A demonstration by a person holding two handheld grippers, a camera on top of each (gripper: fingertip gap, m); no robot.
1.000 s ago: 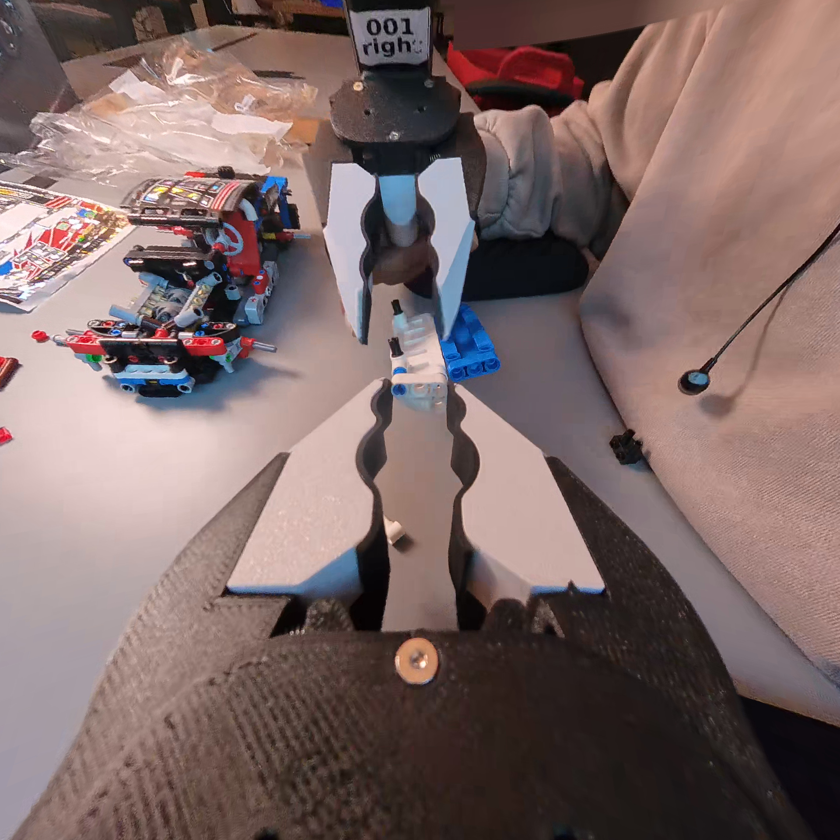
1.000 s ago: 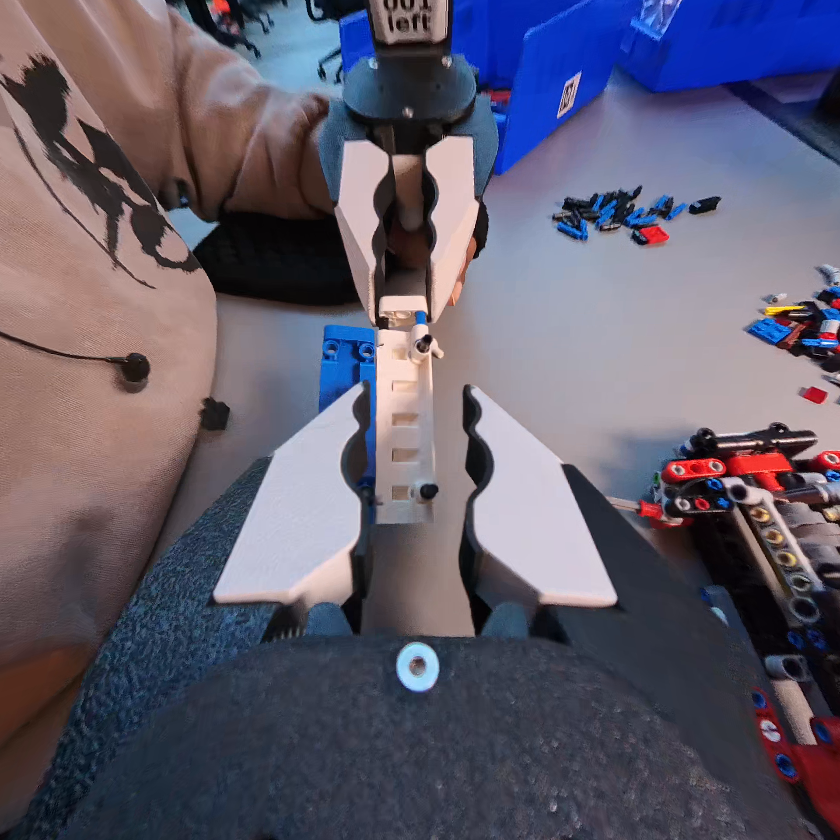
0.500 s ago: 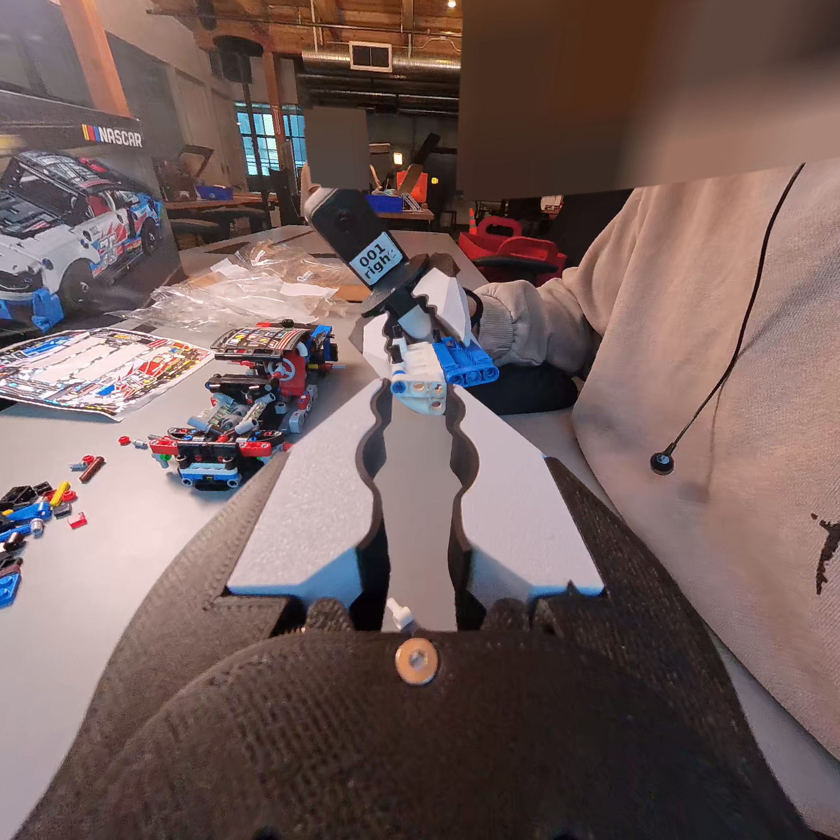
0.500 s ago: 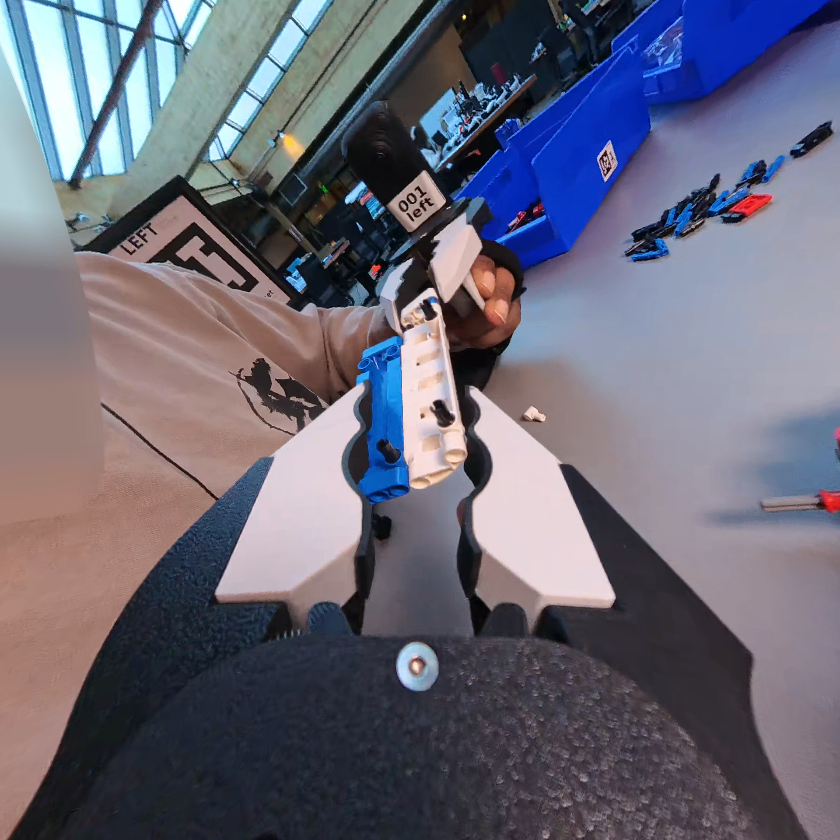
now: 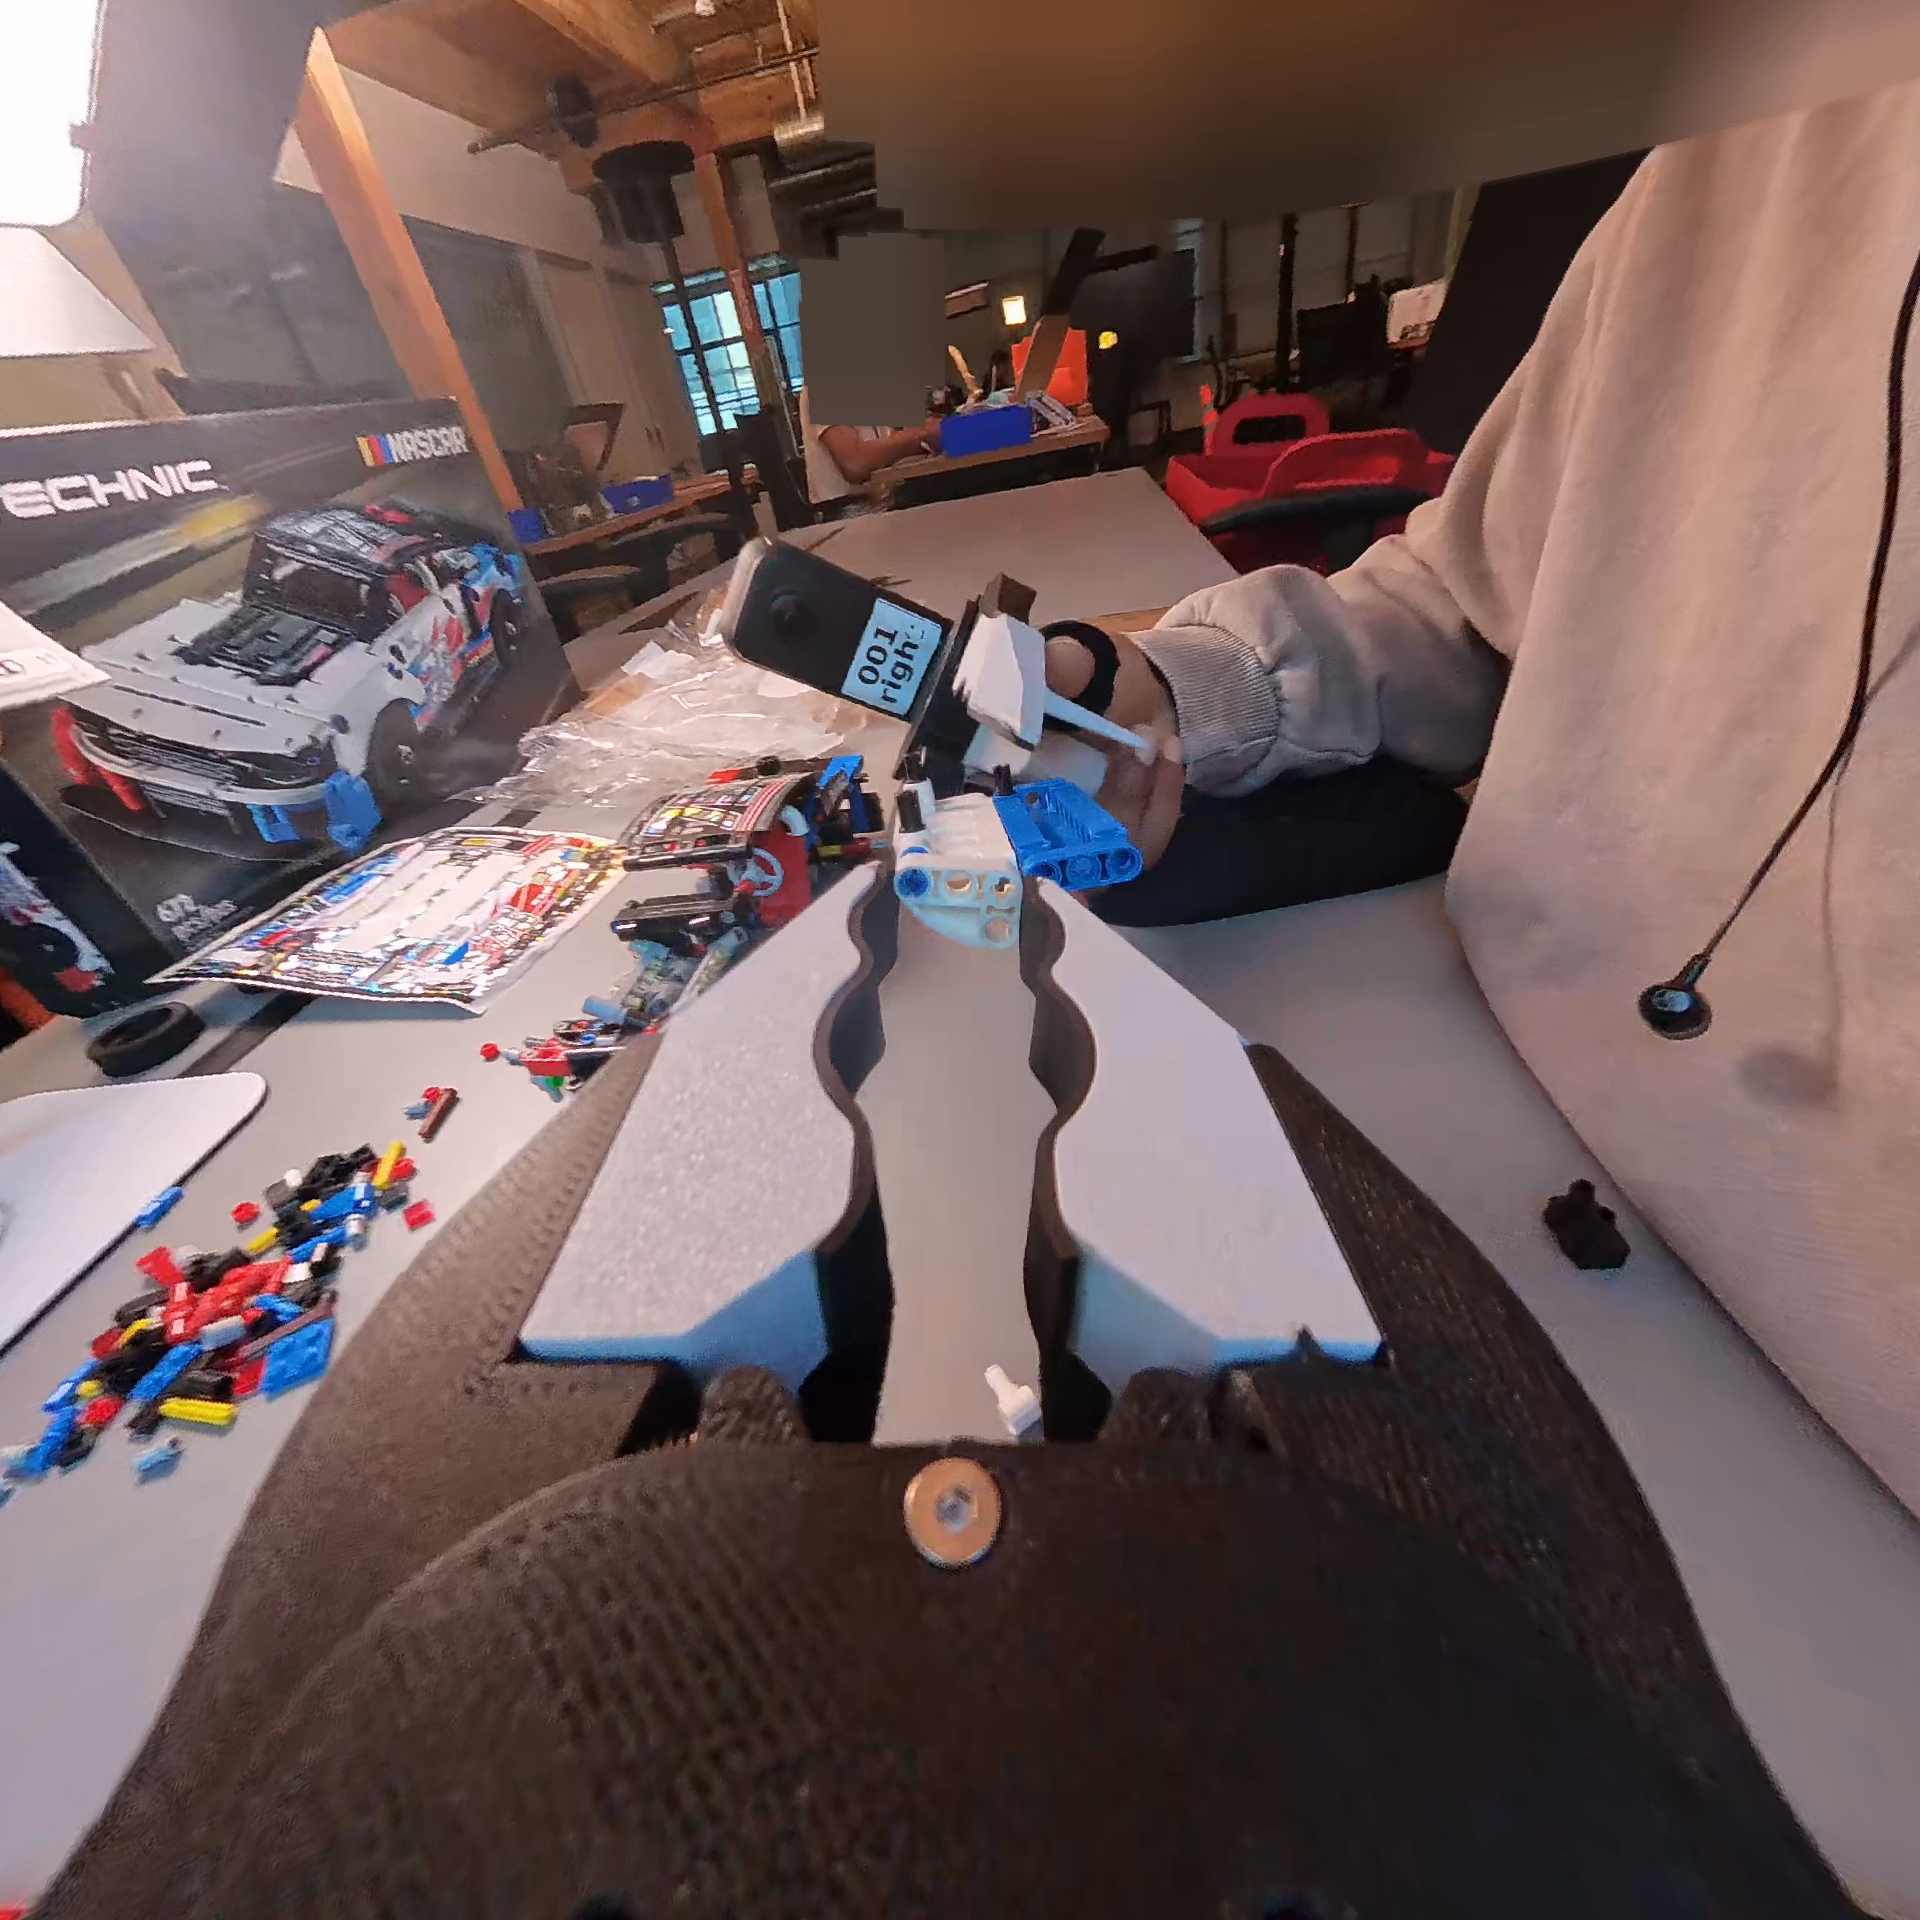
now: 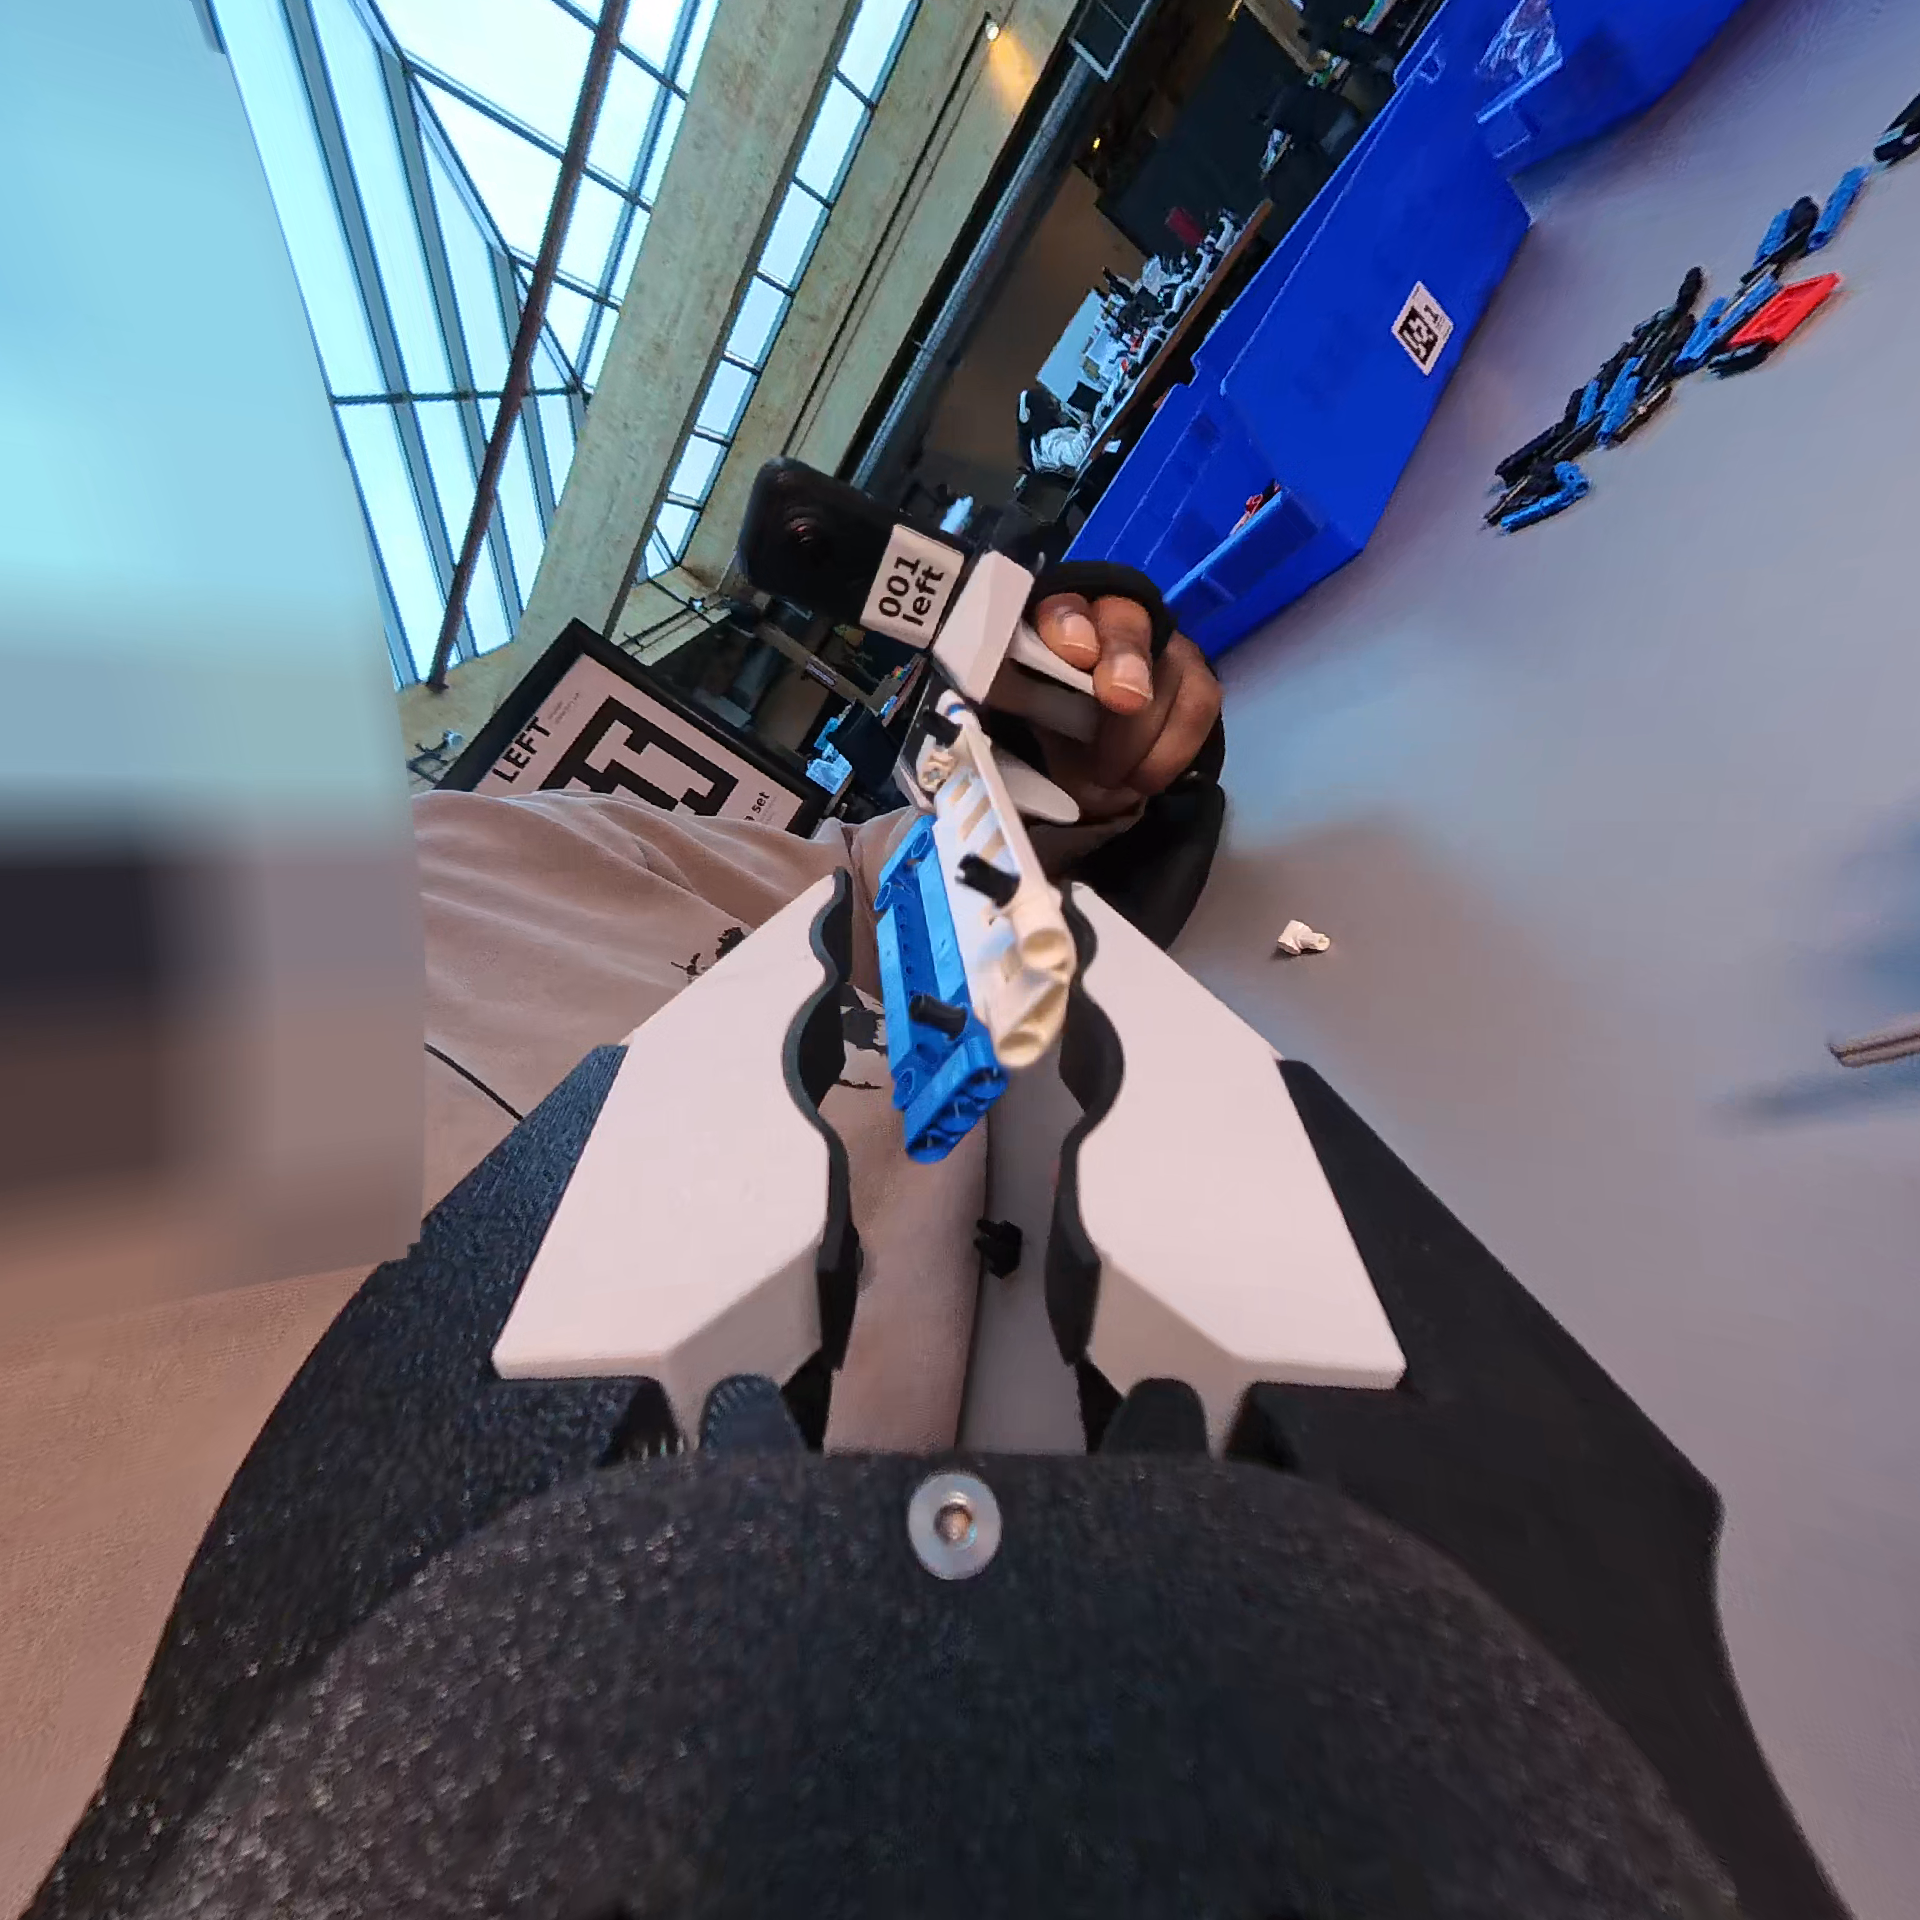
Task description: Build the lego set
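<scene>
A white beam with black pins (image 5: 961, 883) joined to a blue panel (image 5: 1070, 831) hangs in the air above the grey table. My left gripper (image 5: 956, 894) is shut on the white end of it. In the right wrist view the left gripper (image 6: 956, 727) grips the far end of the white beam (image 6: 1013, 904). The blue panel (image 6: 925, 997) lies alongside the beam. My right gripper (image 6: 956, 894) is open, and the near end of the assembly sits tilted between its fingers. The right gripper (image 5: 966, 748) also shows in the left wrist view.
A partly built car (image 5: 748, 862), a sticker sheet (image 5: 416, 914), the set's box (image 5: 270, 644), a tyre (image 5: 145, 1039) and a pile of loose parts (image 5: 208, 1309) lie to the left. A white pin (image 6: 1299, 937) and a black piece (image 5: 1584, 1236) lie below. Blue bins (image 6: 1351, 364) stand beyond. The tips of one gripper are about 5 cm away from the tips of the other. The left tips stand about 15 cm off the black piece (image 5: 1584, 1236). The right camera catches it too, in the right wrist view (image 6: 1001, 1240).
Both grippers have risen and tilted up, lifting the white and blue assembly off the table. The left stays shut on it. The right's opening looks unchanged.
</scene>
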